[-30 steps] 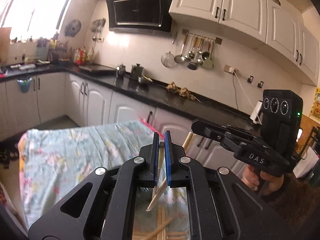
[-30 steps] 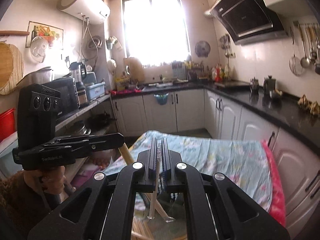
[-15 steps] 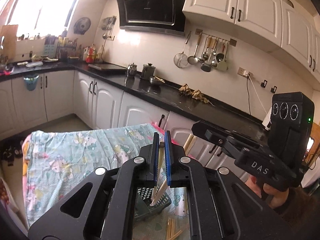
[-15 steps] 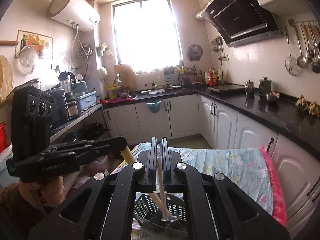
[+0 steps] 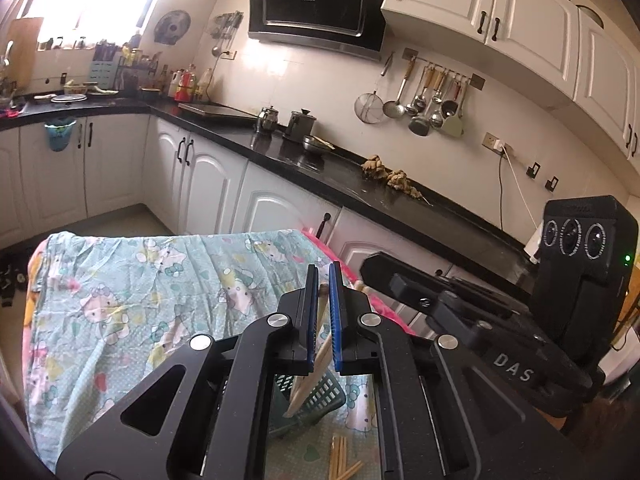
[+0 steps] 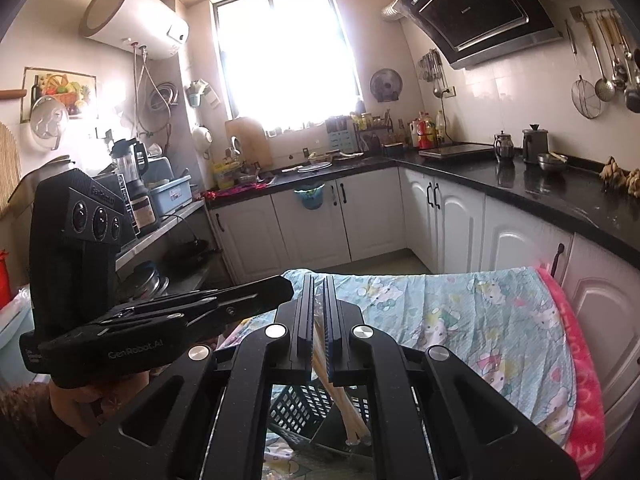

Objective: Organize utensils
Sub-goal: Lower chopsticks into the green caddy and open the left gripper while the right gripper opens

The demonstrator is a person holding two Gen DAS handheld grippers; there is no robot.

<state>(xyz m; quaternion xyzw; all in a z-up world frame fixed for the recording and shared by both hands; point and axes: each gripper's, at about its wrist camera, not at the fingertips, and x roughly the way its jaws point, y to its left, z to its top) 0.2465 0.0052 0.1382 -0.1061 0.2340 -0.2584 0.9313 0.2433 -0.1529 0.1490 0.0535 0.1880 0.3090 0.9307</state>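
Both hands are loaded rn. The left hand-held gripper is pinched narrow on a wooden chopstick, which hangs down at a slant with its lower tip over the dark green basket. The right hand-held gripper is clamped tight on a small bunch of pale chopsticks, tips pointing down into that same basket, seen from the other side. The basket sits on the tabletop w/ the Hello Kitty cloth, and a few loose chopsticks lie on the cloth just beside it, nearer the cams.

Imo the step here is dropping both loads into the basket, so some tips:

- Get the tips well inside the rim before letting go. The sticks are slanted, so a high release prob means they bounce or tip over the edge.
- The two grippers are v close to each other, so I'd release one at a time, not both at once, or the sticks tangle.
- Can't tell if the basket is upright or tipped, it's half hidden behind the gripper bodies. If it's leaning, aim for the low side so things slide in.
- Open slowly. Thin sticks can cling to the pads.

Then the loose ones on the cloth are left.
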